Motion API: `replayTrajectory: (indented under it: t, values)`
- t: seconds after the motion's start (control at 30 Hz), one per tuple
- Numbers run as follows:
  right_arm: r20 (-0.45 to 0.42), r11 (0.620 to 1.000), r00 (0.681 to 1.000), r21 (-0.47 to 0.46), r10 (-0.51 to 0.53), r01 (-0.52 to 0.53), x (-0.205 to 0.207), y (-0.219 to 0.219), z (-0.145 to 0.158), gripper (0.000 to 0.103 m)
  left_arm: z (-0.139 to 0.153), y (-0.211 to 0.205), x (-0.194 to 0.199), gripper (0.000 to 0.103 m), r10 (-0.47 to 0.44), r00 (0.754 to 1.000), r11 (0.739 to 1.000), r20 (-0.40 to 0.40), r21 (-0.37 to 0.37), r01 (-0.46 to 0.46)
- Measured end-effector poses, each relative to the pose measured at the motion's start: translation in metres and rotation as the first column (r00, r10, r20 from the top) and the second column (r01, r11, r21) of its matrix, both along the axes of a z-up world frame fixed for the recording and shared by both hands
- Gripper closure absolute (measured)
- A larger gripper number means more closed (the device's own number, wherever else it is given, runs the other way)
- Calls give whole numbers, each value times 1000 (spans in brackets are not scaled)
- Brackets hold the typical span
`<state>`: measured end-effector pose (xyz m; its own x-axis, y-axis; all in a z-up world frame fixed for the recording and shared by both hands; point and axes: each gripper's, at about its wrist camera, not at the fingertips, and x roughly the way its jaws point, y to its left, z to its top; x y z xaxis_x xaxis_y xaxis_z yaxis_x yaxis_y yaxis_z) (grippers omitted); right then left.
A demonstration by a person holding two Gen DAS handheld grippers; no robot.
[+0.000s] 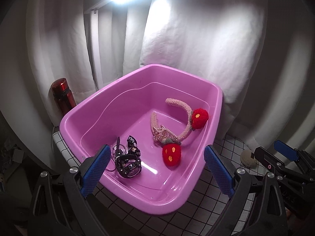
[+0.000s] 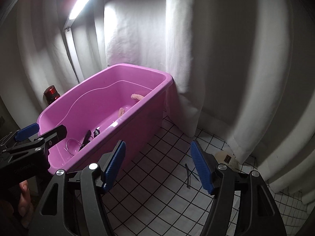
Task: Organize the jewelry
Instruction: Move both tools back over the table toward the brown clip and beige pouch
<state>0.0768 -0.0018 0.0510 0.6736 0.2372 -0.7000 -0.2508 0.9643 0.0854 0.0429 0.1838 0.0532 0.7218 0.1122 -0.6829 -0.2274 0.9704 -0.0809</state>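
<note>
While we hold both the left gripper [image 1: 157, 169] and right gripper [image 2: 158, 166] spread wide and empty, the fuzzy strawberry headband [image 1: 185, 118] lies inside the pink tub [image 1: 102, 102].

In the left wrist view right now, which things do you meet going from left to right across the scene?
Red bottle → black accessories in the pink tub → pearl hair comb → red strawberry pompom on the fuzzy headband → cream fluffy item on the checked cloth → right gripper.
</note>
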Motion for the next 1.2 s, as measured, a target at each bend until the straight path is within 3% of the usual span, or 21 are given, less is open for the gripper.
replayTrajectory:
  t: [0.57,0.83,1.2]
  values:
    - [-9,990,989,5,-144,144,-50,-107,-16,38,1,-106,-21,8,-156,988,988,-14,14,157]
    - [-53,985,984,7,-171,172,-59,-134,-37,32,-24,-130,-20,8,-168,984,986,-58,-11,168]
    - [-174,982,968,17,-182,188,-49,-154,-97,32,-76,-152,-4,8,-169,976,985,-137,5,171]
